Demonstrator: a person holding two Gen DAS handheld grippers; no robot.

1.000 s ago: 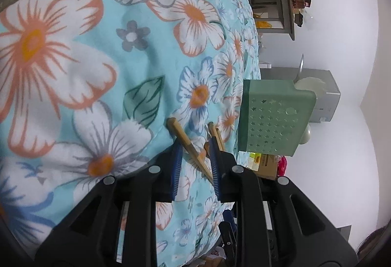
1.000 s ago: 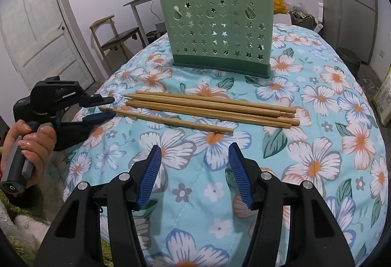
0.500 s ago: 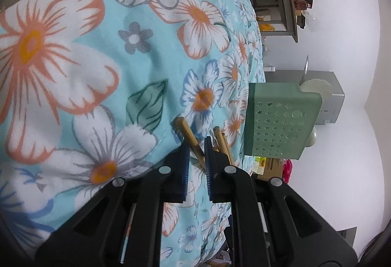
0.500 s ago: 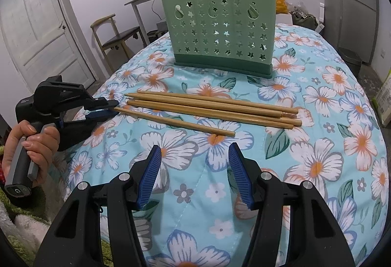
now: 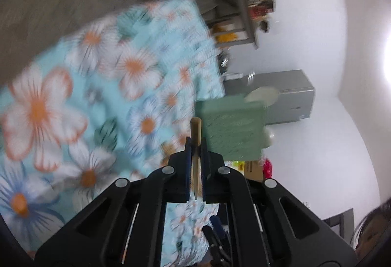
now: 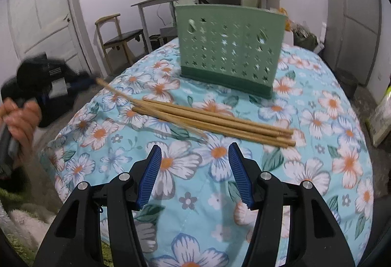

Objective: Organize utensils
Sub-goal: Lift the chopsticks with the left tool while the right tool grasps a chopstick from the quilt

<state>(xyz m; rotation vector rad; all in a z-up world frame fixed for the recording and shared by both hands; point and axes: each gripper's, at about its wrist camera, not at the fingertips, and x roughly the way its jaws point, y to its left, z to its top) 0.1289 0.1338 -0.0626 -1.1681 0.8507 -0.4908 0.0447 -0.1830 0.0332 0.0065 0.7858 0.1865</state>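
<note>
Left gripper (image 5: 195, 157) is clamped on the thick end of one chopstick (image 5: 196, 128), its jaws pressed together on the wood with the stub protruding ahead; in the right wrist view that stick (image 6: 114, 93) slants up from the pile toward the left gripper, off the front-left corner of the green holder (image 6: 228, 47). Right gripper (image 6: 195, 174) stands apart and empty, hovering over the flowered cover (image 6: 317, 144) in front of the holder; the remaining chopsticks (image 6: 220, 121) lie bundled on the cover just in front of the holder. Judgement: the lift of a single stick is under way; keep the grip firm, raise until the far tip clears the bundle, swing the stick upright, then lower it tip-first into a holder compartment; avoid dragging the neighbours.
</note>
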